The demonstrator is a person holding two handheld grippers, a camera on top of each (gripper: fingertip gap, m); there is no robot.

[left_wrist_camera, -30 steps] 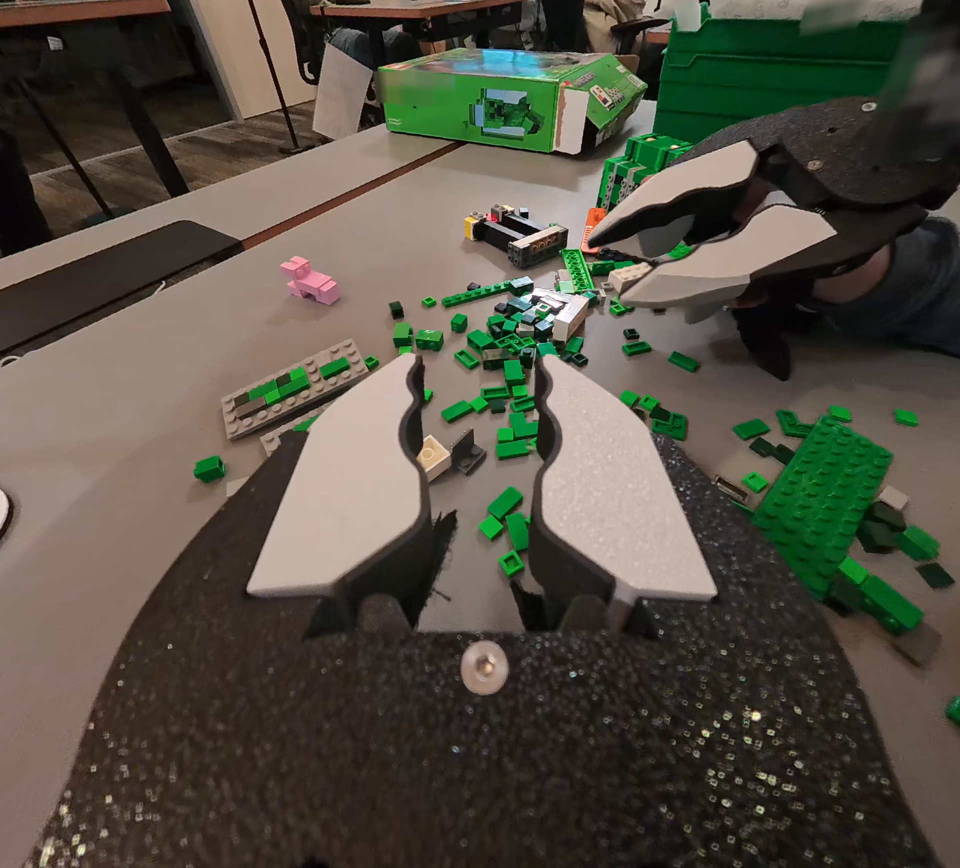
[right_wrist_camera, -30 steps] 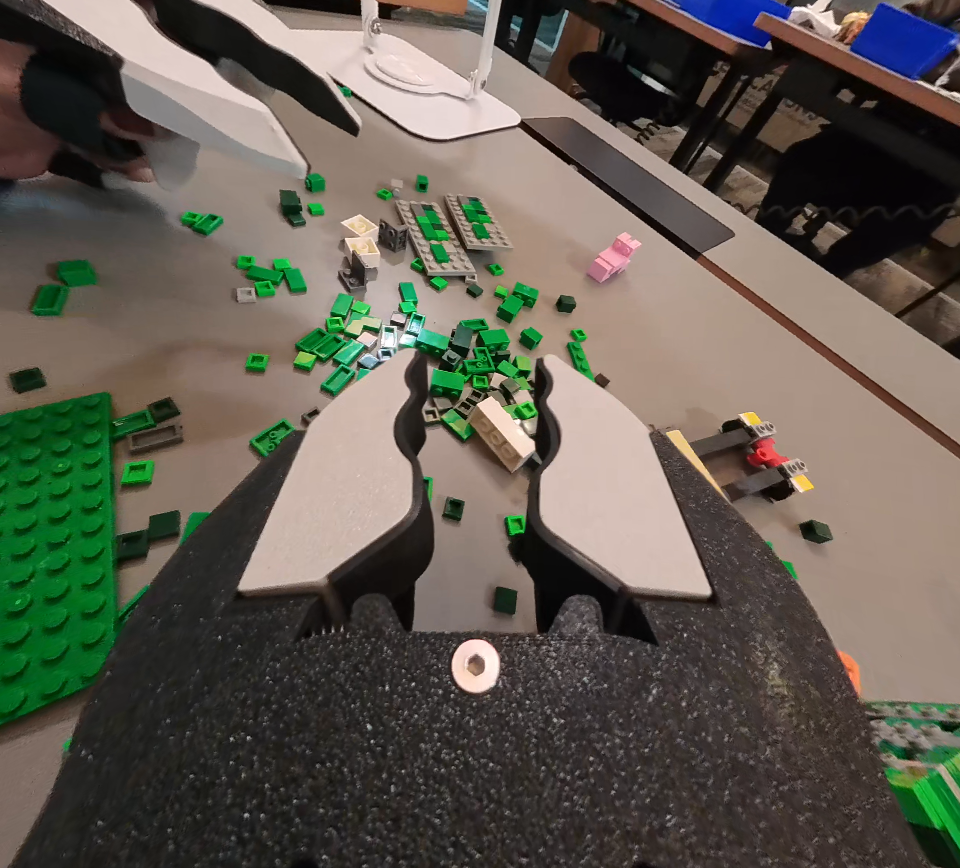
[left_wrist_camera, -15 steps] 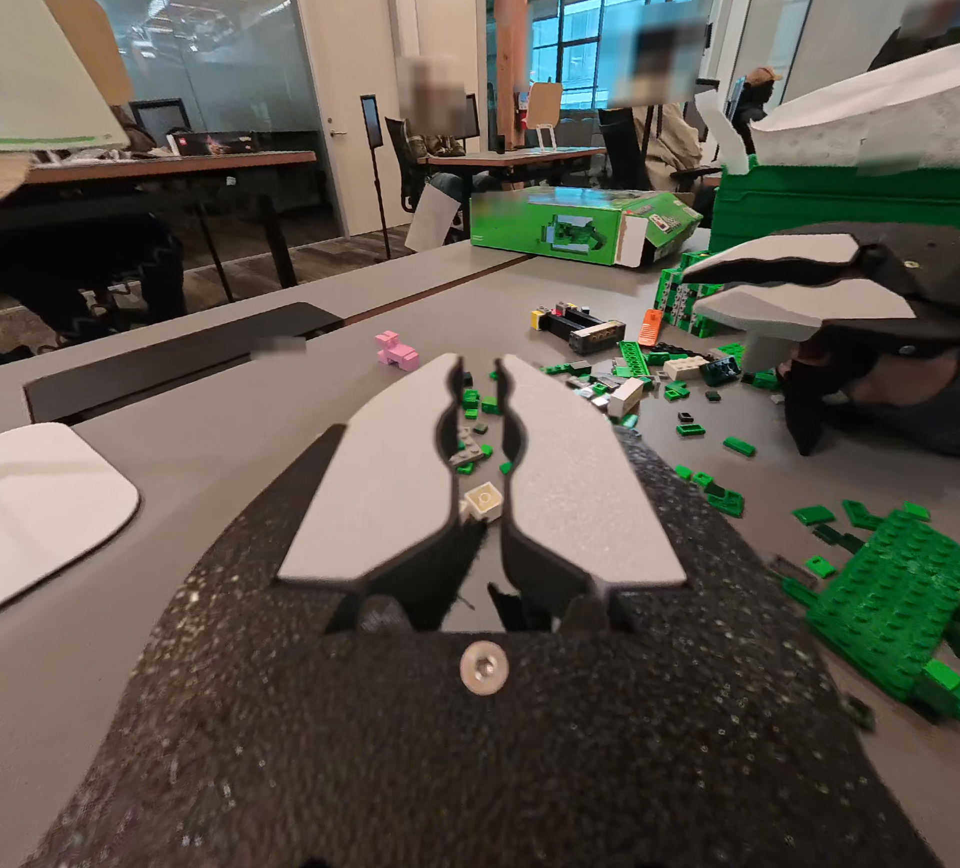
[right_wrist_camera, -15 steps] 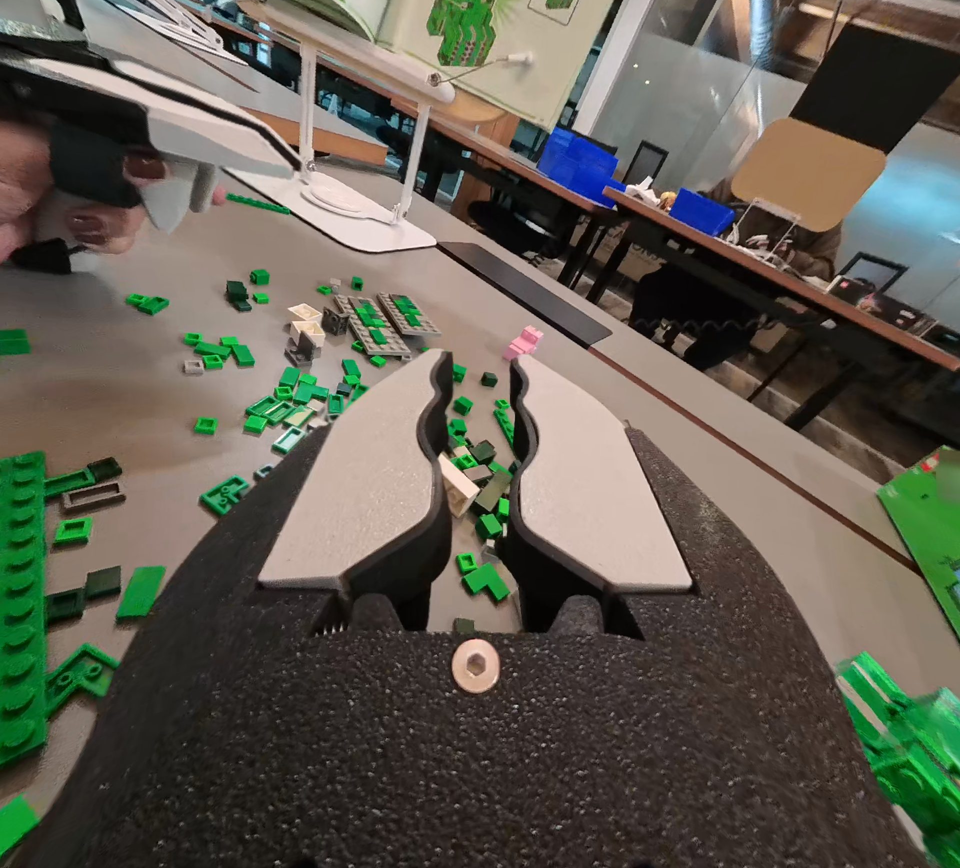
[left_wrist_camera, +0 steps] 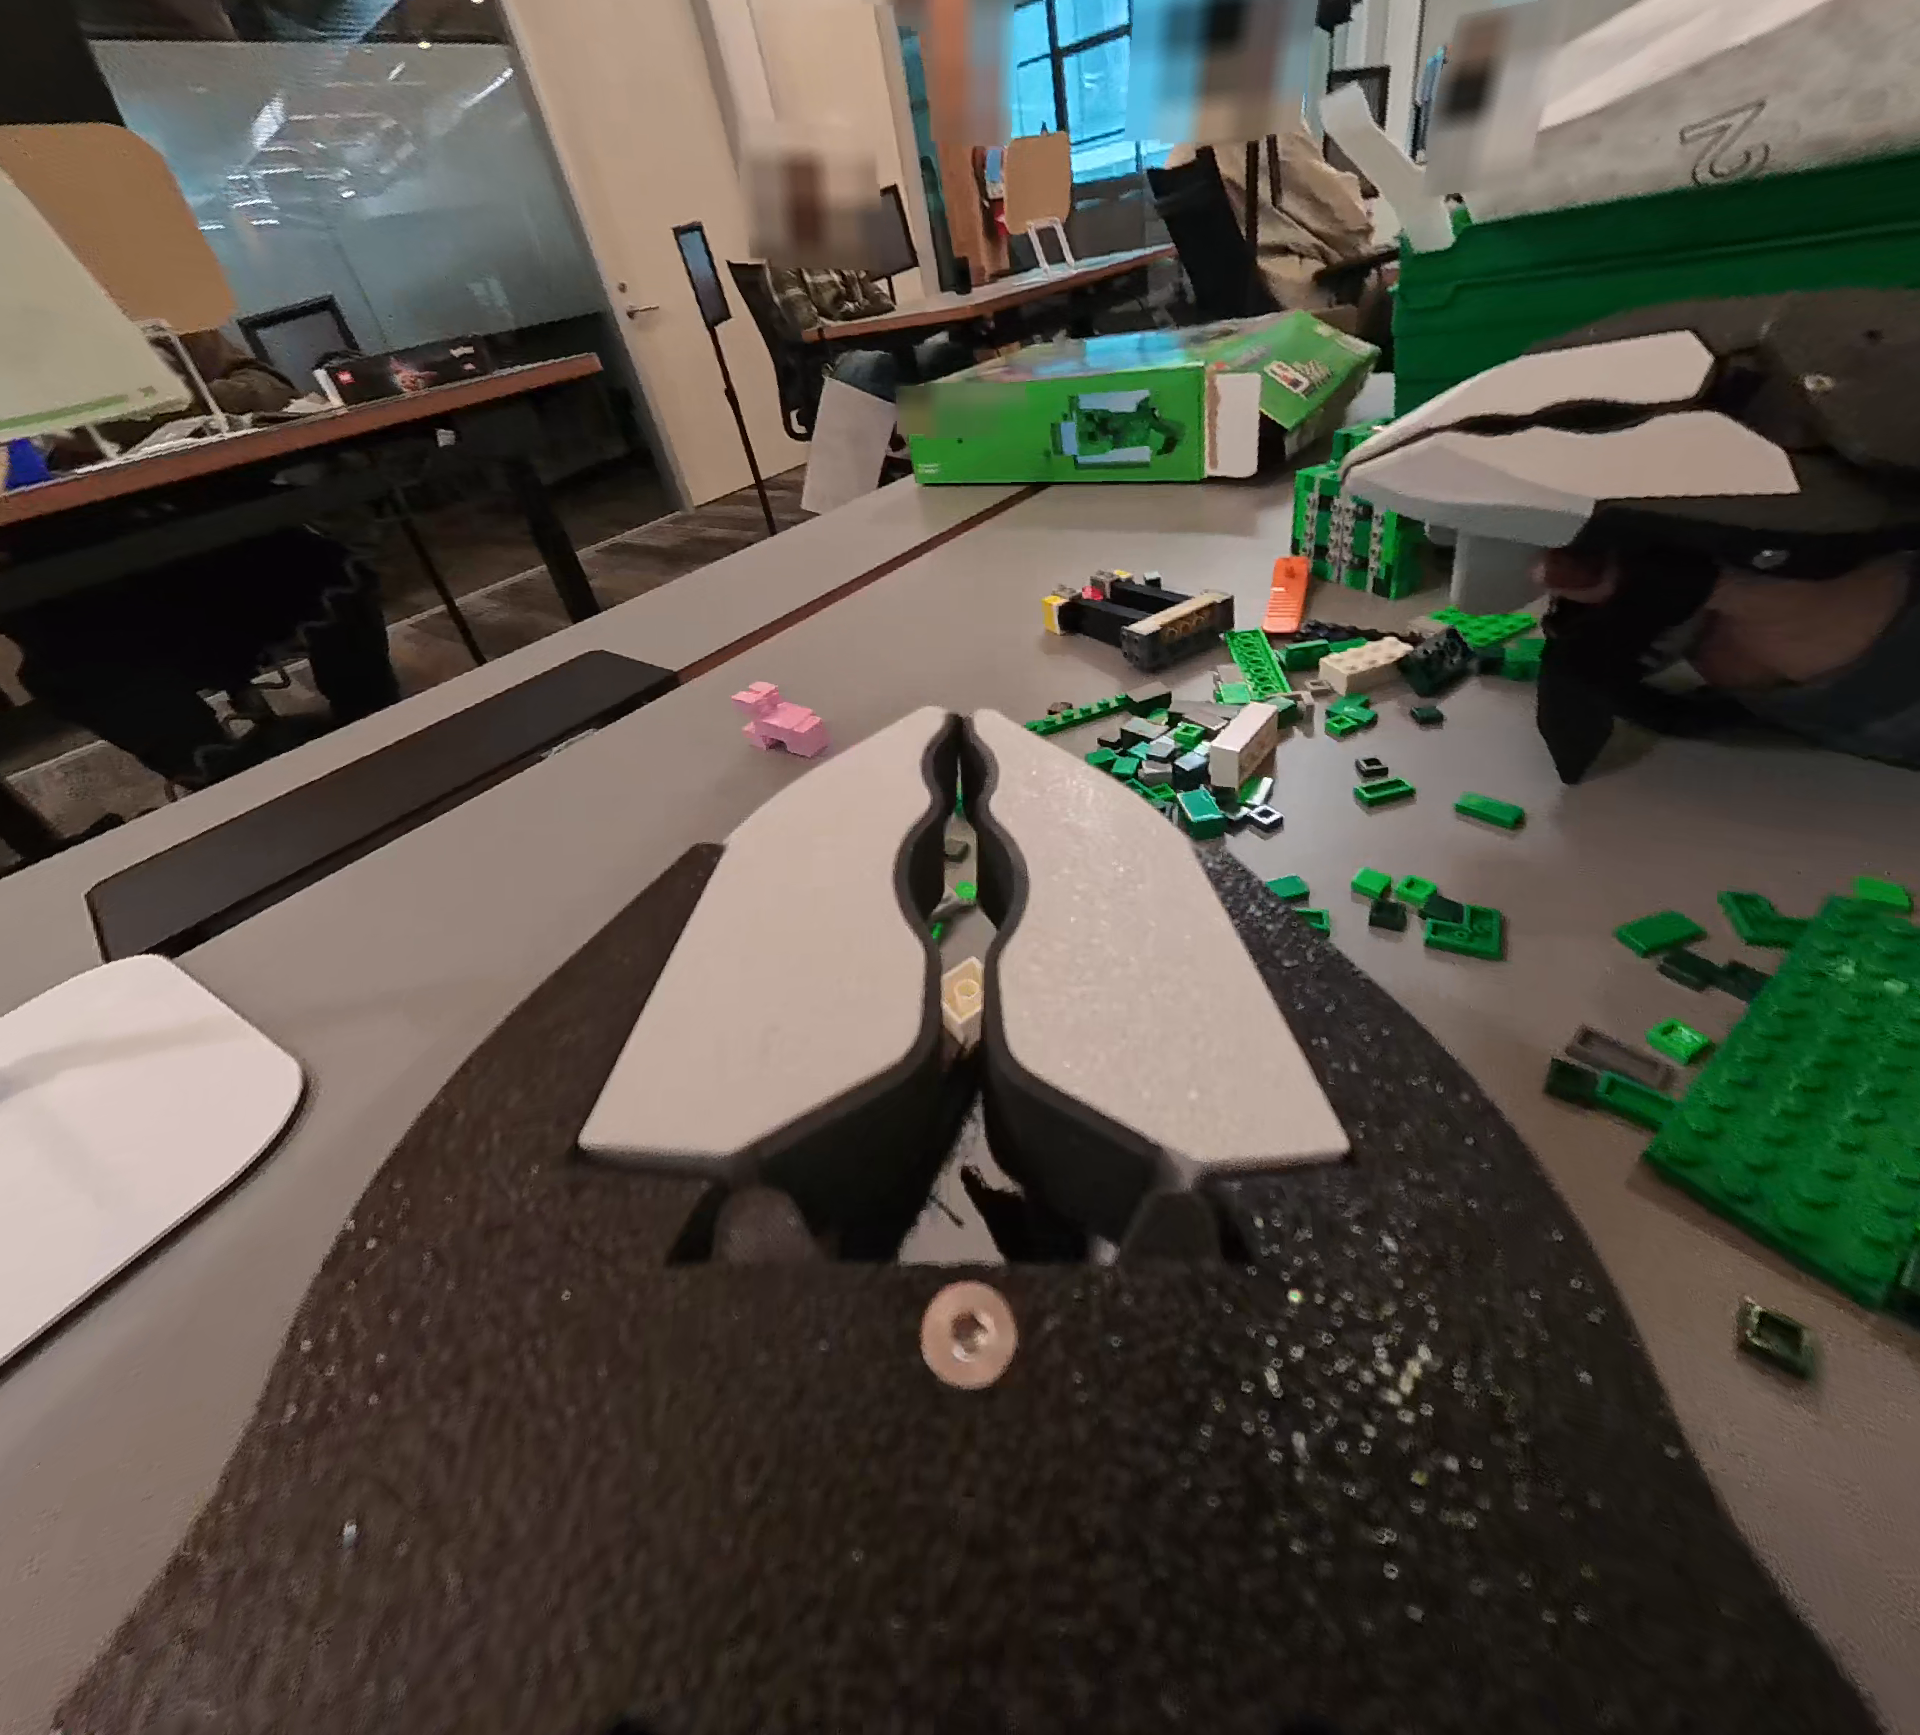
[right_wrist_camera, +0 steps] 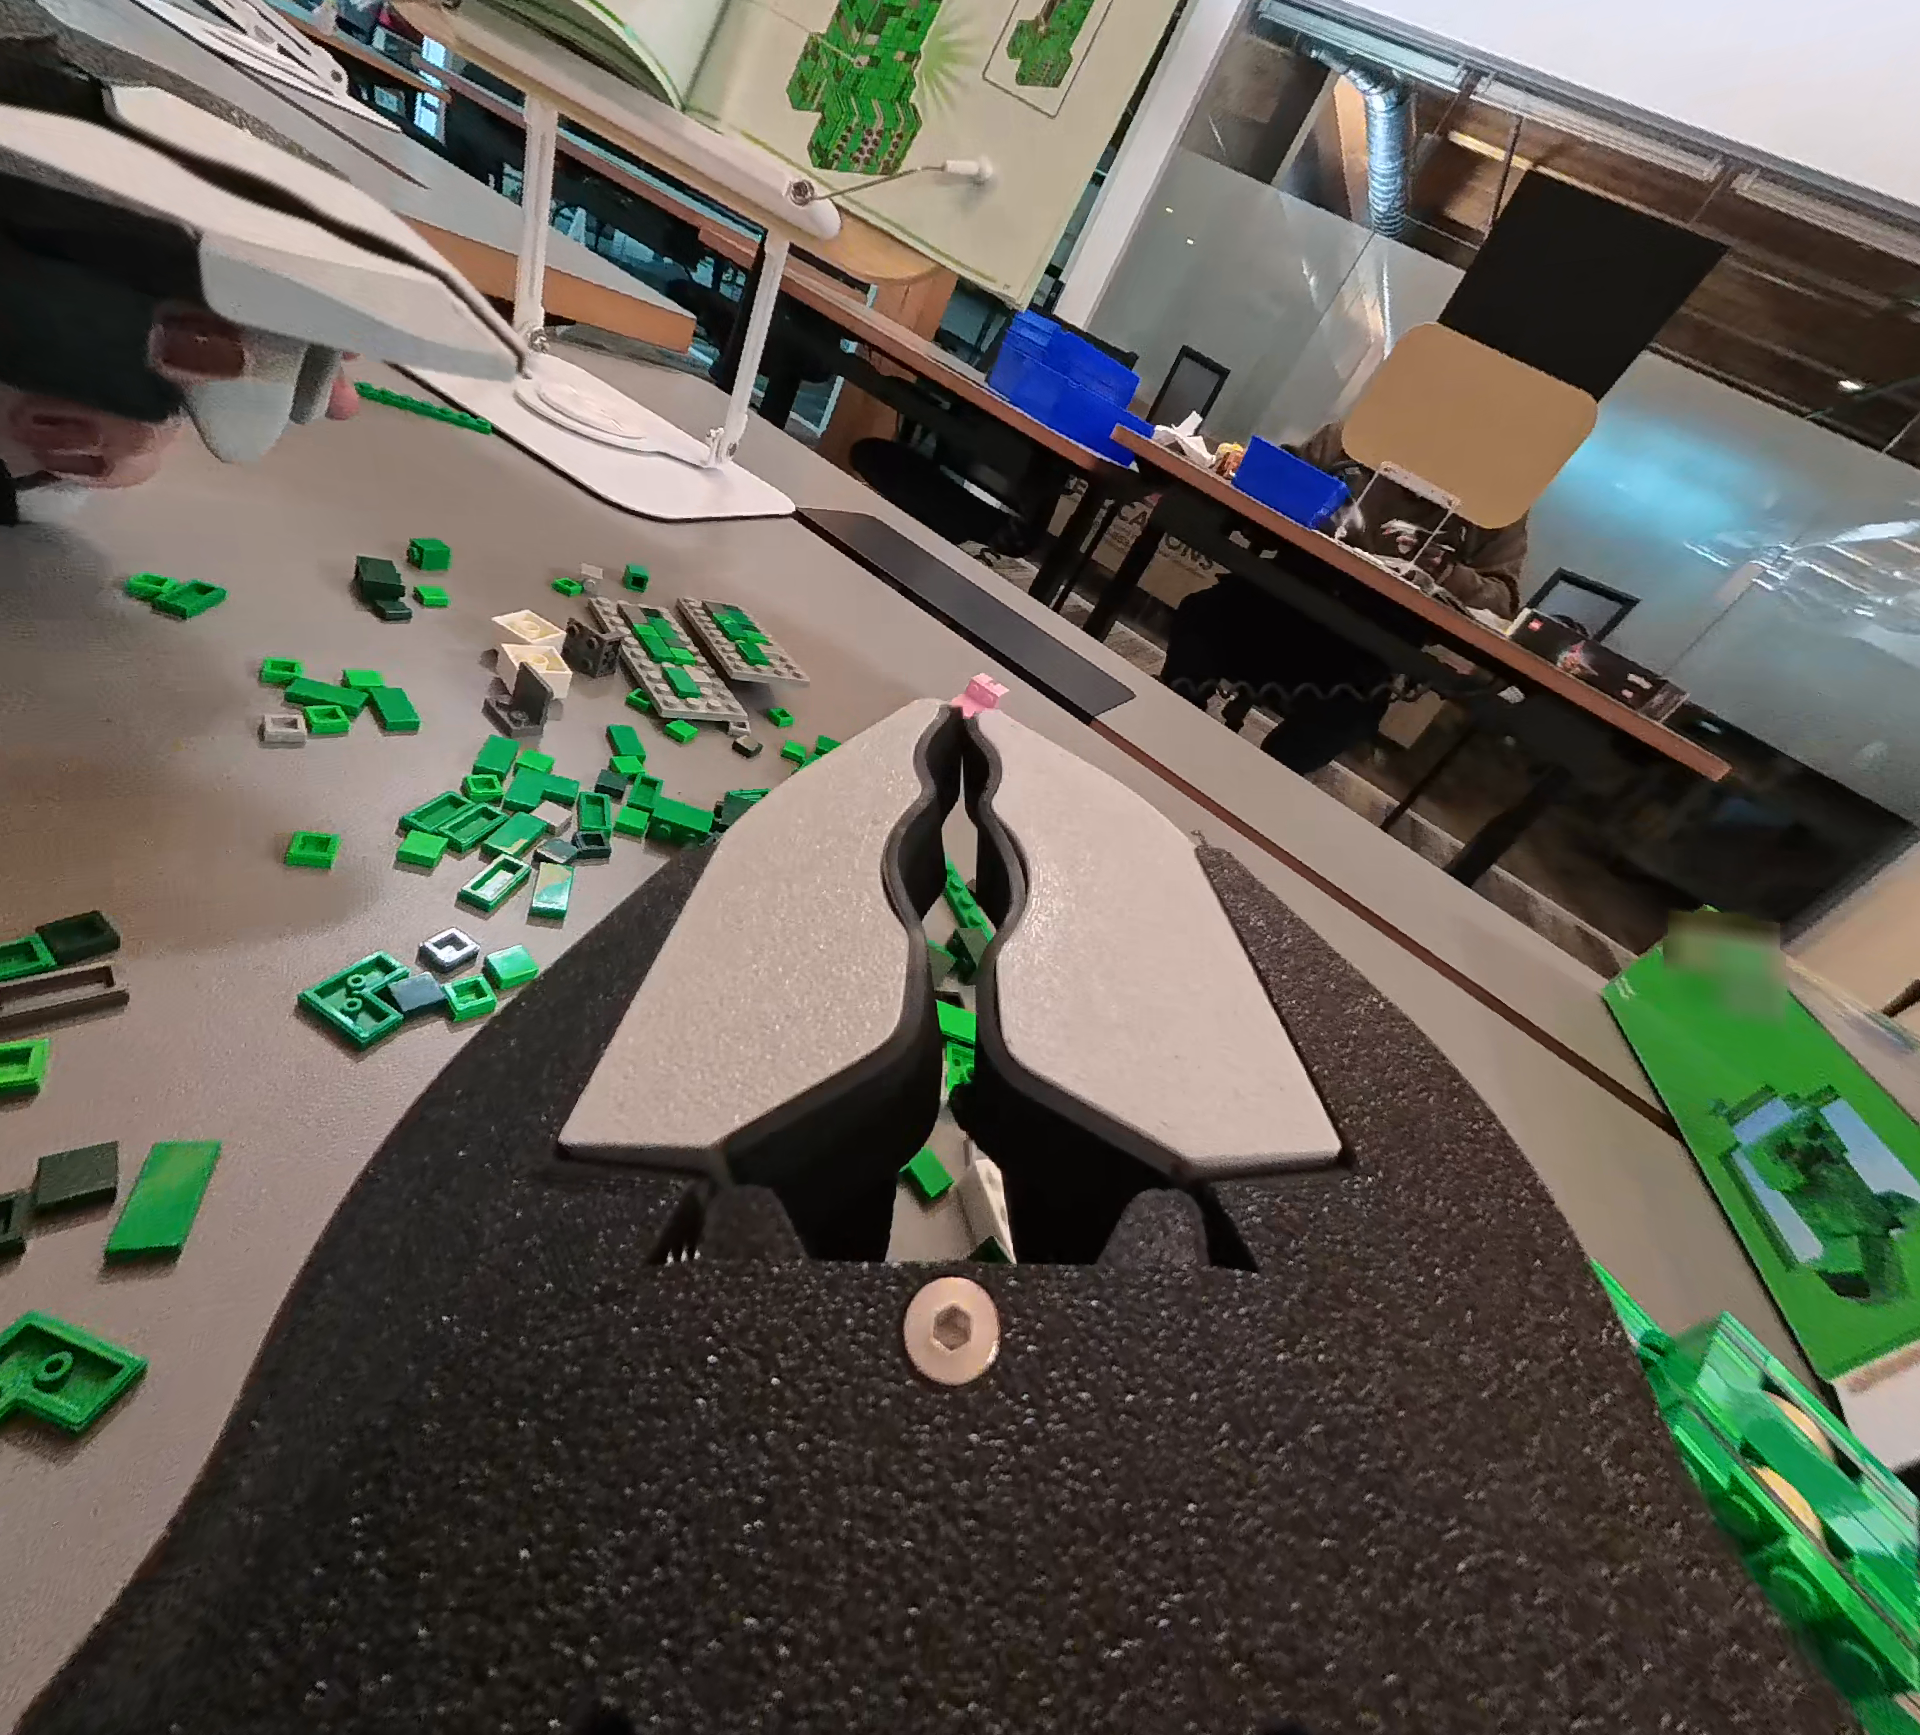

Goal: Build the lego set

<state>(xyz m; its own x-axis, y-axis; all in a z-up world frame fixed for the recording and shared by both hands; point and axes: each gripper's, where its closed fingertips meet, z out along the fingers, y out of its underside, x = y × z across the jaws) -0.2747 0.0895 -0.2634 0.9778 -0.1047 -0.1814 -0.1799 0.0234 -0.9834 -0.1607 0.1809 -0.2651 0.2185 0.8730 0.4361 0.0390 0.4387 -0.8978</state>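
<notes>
My left gripper (left_wrist_camera: 961, 729) is shut, raised and tilted up above the grey table (left_wrist_camera: 520, 906). A cream brick (left_wrist_camera: 961, 999) shows through the gap between its fingers. I see nothing clamped in it. It also shows in the right wrist view (right_wrist_camera: 504, 355), shut, at the upper left. My right gripper (right_wrist_camera: 961, 724) is shut and empty, and it also shows in the left wrist view (left_wrist_camera: 1351, 464). A white brick (left_wrist_camera: 1242, 740) lies in the pile of loose green pieces (right_wrist_camera: 520, 812). A green baseplate (left_wrist_camera: 1818, 1083) lies at the right. Two grey plates (right_wrist_camera: 675, 657) lie beside two cream bricks (right_wrist_camera: 530, 646).
An instruction booklet (right_wrist_camera: 831, 2) stands on a white stand (right_wrist_camera: 623, 438). A green box (left_wrist_camera: 1091, 423), a green bin (left_wrist_camera: 1662, 283), a partly built green block (left_wrist_camera: 1351, 532), a black assembly (left_wrist_camera: 1143, 620), an orange tool (left_wrist_camera: 1288, 594) and a pink pig (left_wrist_camera: 779, 724) are on the table. Spacing between my two grippers at the tips: around 15 centimeters. The green baseplate (left_wrist_camera: 1818, 1083) is about 15 centimeters from my right fingertips.
Both grippers have gone from open to shut and have lifted and tilted up from the pile. The bricks that lay between their fingers stay on the table.
</notes>
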